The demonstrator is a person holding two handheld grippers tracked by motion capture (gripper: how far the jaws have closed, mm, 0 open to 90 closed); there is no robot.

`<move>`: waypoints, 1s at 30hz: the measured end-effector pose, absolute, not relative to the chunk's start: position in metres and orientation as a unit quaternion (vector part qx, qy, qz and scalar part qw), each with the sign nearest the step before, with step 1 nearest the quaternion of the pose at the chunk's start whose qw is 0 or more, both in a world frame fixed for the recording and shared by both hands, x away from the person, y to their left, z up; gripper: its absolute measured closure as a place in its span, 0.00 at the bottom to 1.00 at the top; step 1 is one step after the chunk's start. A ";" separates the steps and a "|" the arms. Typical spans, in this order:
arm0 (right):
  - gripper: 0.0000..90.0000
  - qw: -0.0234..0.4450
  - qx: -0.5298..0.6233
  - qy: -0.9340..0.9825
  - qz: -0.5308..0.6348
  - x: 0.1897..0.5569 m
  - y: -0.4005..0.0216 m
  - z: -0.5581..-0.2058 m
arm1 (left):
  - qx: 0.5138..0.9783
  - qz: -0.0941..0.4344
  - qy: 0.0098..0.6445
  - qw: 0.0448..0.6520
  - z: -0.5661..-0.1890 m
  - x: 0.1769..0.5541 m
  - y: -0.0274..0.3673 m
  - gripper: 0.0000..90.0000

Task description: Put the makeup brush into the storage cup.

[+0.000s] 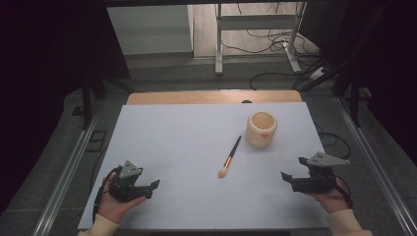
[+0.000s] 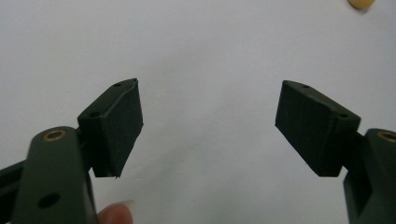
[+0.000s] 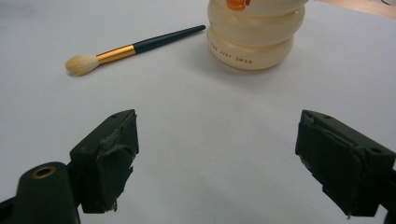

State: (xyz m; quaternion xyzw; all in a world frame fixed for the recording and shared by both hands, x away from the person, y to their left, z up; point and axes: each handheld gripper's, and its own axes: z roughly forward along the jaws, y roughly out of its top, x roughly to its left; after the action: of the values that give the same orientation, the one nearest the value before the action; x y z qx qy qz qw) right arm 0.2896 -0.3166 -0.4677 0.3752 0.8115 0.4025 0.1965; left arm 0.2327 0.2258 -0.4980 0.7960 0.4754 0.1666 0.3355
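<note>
A makeup brush (image 1: 229,157) with a dark handle, gold ferrule and pale bristles lies on the white tabletop (image 1: 187,137); the right gripper view has the brush (image 3: 126,49) at upper left. A cream ribbed cup (image 1: 261,129) with an orange mark stands upright just right of it, and the cup (image 3: 256,37) fills the top of the right gripper view. My left gripper (image 1: 152,189) rests at the near left, open and empty, its jaws (image 2: 208,123) wide apart over bare table. At the near right my right gripper (image 1: 290,169) is open and empty (image 3: 217,161), pointing toward brush and cup.
A wooden table edge (image 1: 211,97) runs behind the white surface. Metal rails (image 1: 69,167) flank the table on both sides. Beyond are a metal frame's legs (image 1: 219,44) and loose cables (image 1: 275,42) on the floor.
</note>
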 end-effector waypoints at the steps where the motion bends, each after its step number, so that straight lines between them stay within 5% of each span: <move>1: 0.16 0.197 0.375 0.812 0.403 0.290 -0.317 -0.468 | 0.798 0.167 0.473 0.334 -0.497 0.233 0.226 0.26; 30: 0.14 0.203 0.340 0.828 0.396 0.288 -0.312 -0.465 | 0.789 0.100 0.489 0.358 -0.490 0.241 0.217 0.27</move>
State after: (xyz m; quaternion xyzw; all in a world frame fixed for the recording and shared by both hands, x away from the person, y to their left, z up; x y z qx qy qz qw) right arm 0.2879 -0.3118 -0.4646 0.3403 0.8281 0.3963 0.2034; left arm 0.2408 0.2168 -0.4898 0.7894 0.4886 0.1003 0.3579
